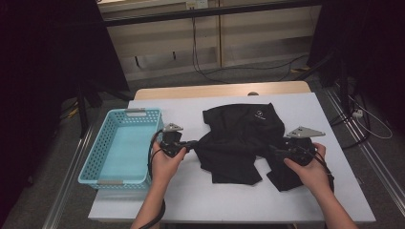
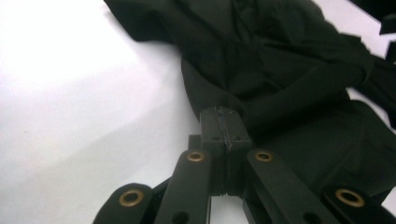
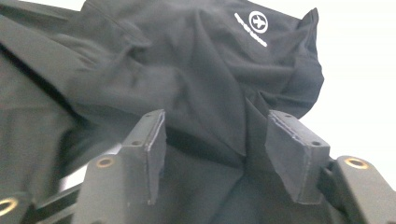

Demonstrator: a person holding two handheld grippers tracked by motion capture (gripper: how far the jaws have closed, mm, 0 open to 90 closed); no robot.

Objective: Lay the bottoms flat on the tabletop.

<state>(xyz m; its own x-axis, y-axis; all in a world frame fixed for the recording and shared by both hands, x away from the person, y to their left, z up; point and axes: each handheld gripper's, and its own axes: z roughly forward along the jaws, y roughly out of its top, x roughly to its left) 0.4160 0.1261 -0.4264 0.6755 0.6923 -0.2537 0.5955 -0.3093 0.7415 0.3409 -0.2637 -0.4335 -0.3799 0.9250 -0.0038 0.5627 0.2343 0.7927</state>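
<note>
On table (image 1: 334, 119), centre: one black garment (image 1: 241, 138), crumpled, white logo (image 1: 259, 114) facing up toward 12 o'clock. Its 3 o'clock part lies by the right gripper, its 9 o'clock edge meets the left gripper.

Left gripper (image 1: 192, 143): held in the left hand (image 1: 165, 162), pointing toward 3 o'clock. In the left gripper view its jaws are pressed together on a pinch of the garment's (image 2: 280, 70) edge; the cloth spreads away from the tips toward 12 and 2 o'clock.

Right gripper (image 1: 273, 150): held in the right hand (image 1: 310, 167), pointing toward 9 o'clock. In the right gripper view the jaws stand apart, no pad pressing cloth; a fold of garment (image 3: 187, 84) lies between and beyond them, logo (image 3: 254, 25) at 12 o'clock.

Basket (image 1: 102, 152), light blue: at 9 o'clock of the garment, just beside the left hand.
</note>
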